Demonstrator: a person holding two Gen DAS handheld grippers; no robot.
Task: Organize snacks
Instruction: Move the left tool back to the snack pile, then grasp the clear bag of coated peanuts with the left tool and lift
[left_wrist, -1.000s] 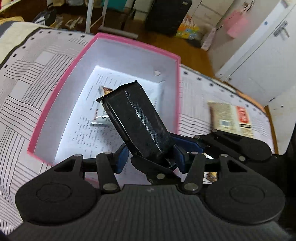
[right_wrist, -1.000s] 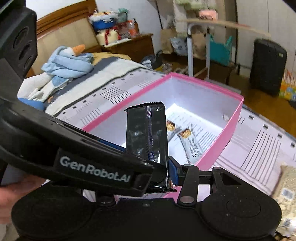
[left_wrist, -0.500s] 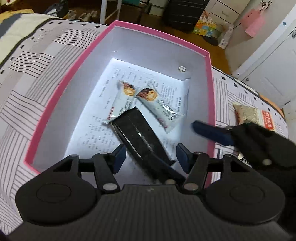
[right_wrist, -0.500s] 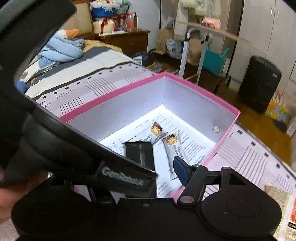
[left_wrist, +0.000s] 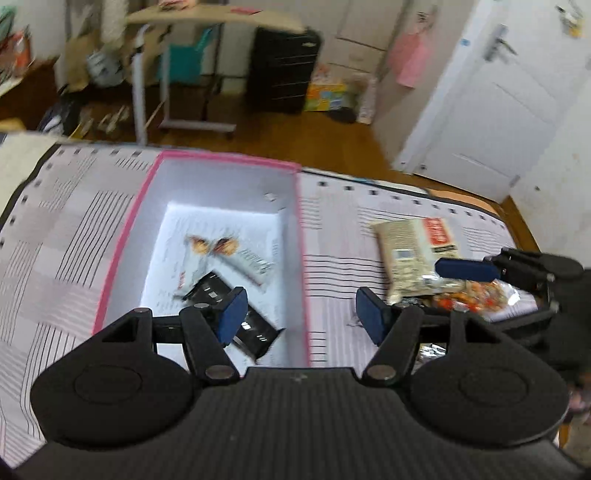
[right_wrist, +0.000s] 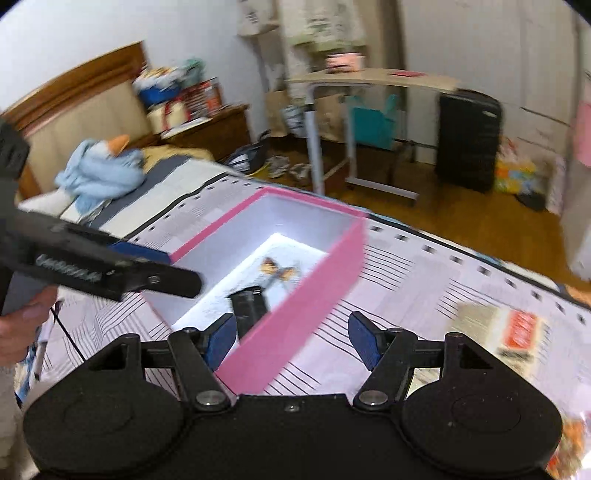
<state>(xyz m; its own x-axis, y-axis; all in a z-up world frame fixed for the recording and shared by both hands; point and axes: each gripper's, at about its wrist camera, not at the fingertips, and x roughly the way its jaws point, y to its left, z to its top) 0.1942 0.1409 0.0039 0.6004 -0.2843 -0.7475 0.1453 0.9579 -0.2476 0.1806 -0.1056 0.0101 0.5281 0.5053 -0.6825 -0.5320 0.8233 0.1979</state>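
Note:
A pink box (left_wrist: 301, 258) with a white inside lies on the patterned sheet. In it a black snack packet (left_wrist: 255, 328) lies flat next to two white bars (left_wrist: 236, 254). My left gripper (left_wrist: 301, 314) hovers above the box's near right corner, its jaws opening with nothing between them. Off to the right, my right gripper (left_wrist: 467, 269) hangs over a beige packet (left_wrist: 413, 251) and an orange snack bag (left_wrist: 472, 295). In the right wrist view my right gripper (right_wrist: 291, 338) is opening too, holding nothing, above the box's outer wall (right_wrist: 295, 325); the black packet (right_wrist: 251, 306) shows inside.
A hand (right_wrist: 22, 321) holds the left gripper at the left edge. A blue plush toy (right_wrist: 99, 170) lies at the head of the bed. Beyond the bed's far edge stand a rolling table (right_wrist: 369, 81), a black suitcase (left_wrist: 284, 70) and a white door (left_wrist: 491, 103).
Both grippers were shut on the black packet over the box. They let go, and it now lies flat inside. Both have risen and drawn back, the right one off to the right.

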